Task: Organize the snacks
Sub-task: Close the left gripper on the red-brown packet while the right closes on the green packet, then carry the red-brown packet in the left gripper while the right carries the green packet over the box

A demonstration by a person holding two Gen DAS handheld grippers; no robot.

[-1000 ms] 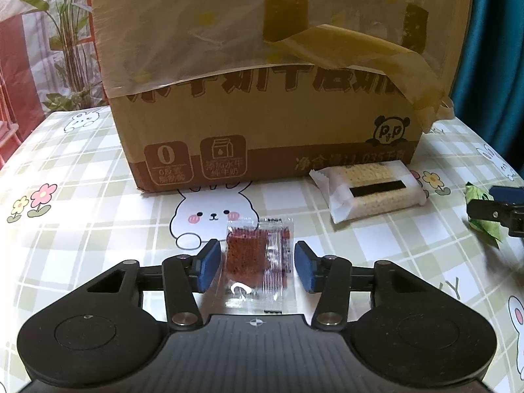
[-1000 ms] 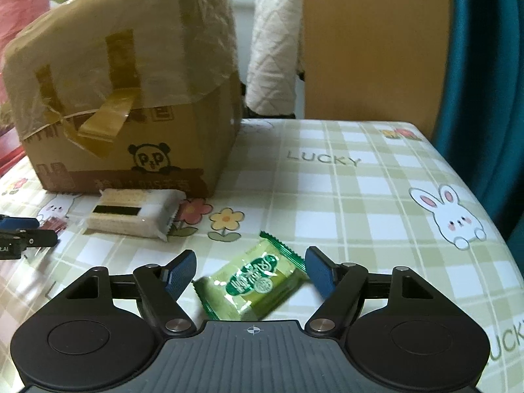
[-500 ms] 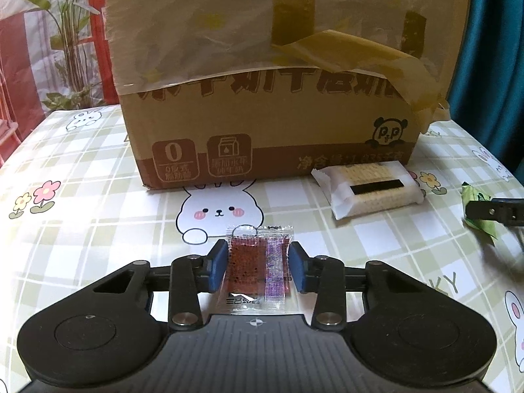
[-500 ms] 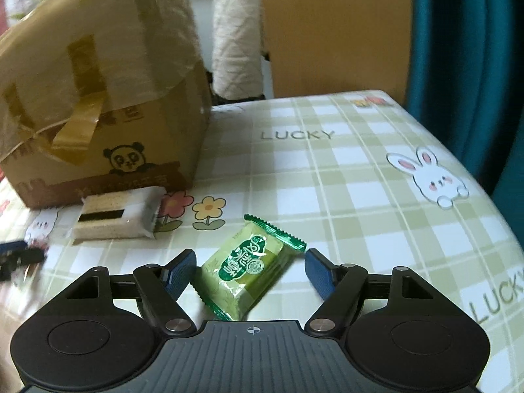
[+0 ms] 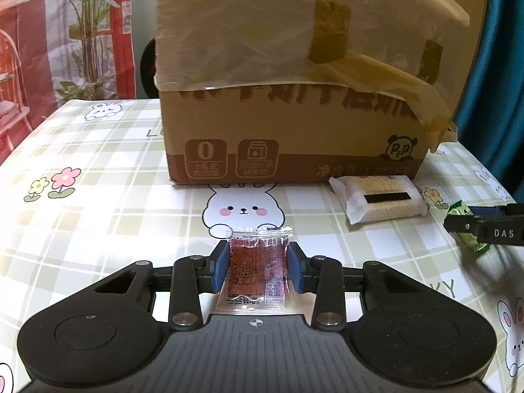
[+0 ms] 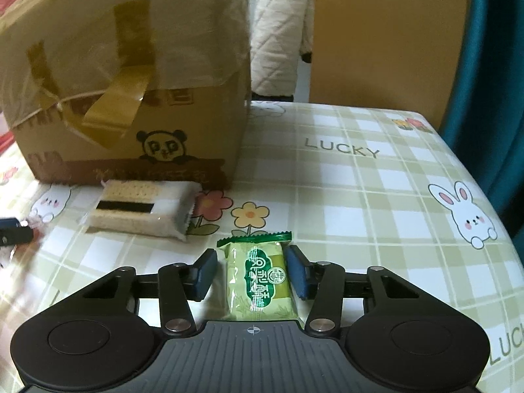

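The left gripper [image 5: 257,270] clamps a clear packet of red snack [image 5: 255,268], both blue pads pressed against its sides. The right gripper [image 6: 250,273] is closing around a green snack packet [image 6: 258,281]; the right pad touches the wrapper, while the left pad stands just clear of it. Both packets lie on the checked tablecloth [image 6: 360,196]. Beyond them, a white-wrapped cracker pack [image 5: 380,203] lies just in front of the taped cardboard box [image 5: 294,131] at the table's far side.
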